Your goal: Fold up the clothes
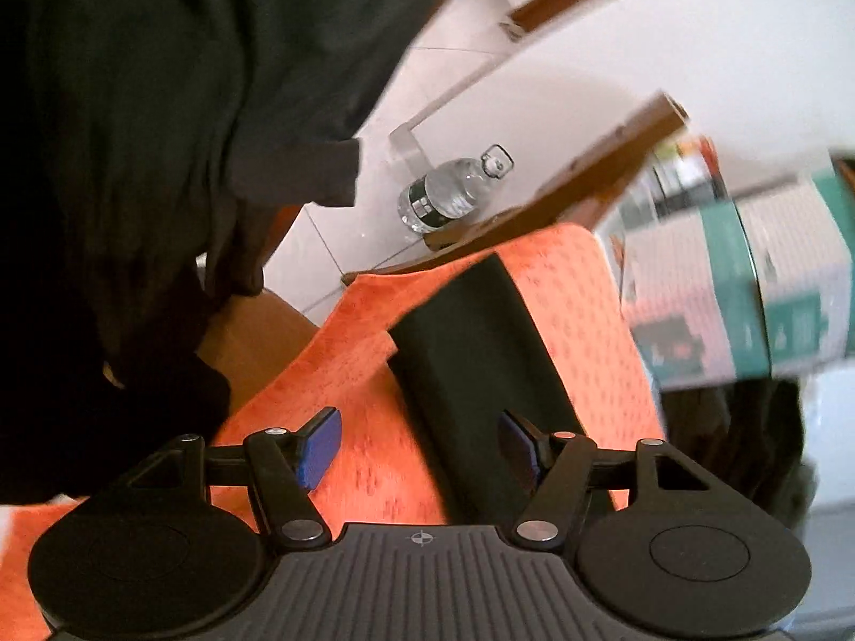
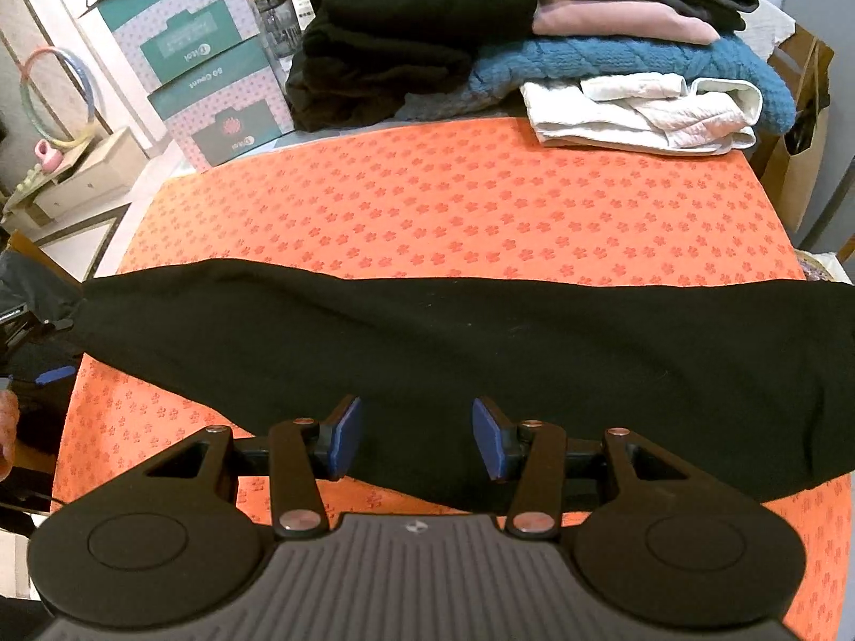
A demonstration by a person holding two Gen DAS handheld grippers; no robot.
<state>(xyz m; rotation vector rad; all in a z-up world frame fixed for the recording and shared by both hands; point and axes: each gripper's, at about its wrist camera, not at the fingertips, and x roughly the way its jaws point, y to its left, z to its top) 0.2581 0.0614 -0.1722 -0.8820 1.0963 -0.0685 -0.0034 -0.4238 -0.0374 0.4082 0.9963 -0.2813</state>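
Note:
A long black garment (image 2: 481, 363) lies folded in a band across the orange flower-print table cover (image 2: 454, 203). My right gripper (image 2: 417, 438) hovers over its near edge, open, blue pads apart with nothing pinched between them. In the left wrist view the same black garment (image 1: 470, 374) runs away from me over the orange cover (image 1: 588, 331). My left gripper (image 1: 419, 443) is open above its end, one pad over the orange cloth and the other over the black fabric. A blue pad (image 2: 53, 374) of the left gripper shows at the left edge of the right wrist view.
At the back of the table sits a pile of clothes: black (image 2: 406, 26), blue knit (image 2: 641, 61), white (image 2: 641, 107), pink (image 2: 614, 21). Teal and pink boxes (image 2: 203, 64) stand at the back left. A water bottle (image 1: 449, 195) lies on the floor by wooden chair legs (image 1: 588, 181). The person's dark clothing (image 1: 160, 133) is close by.

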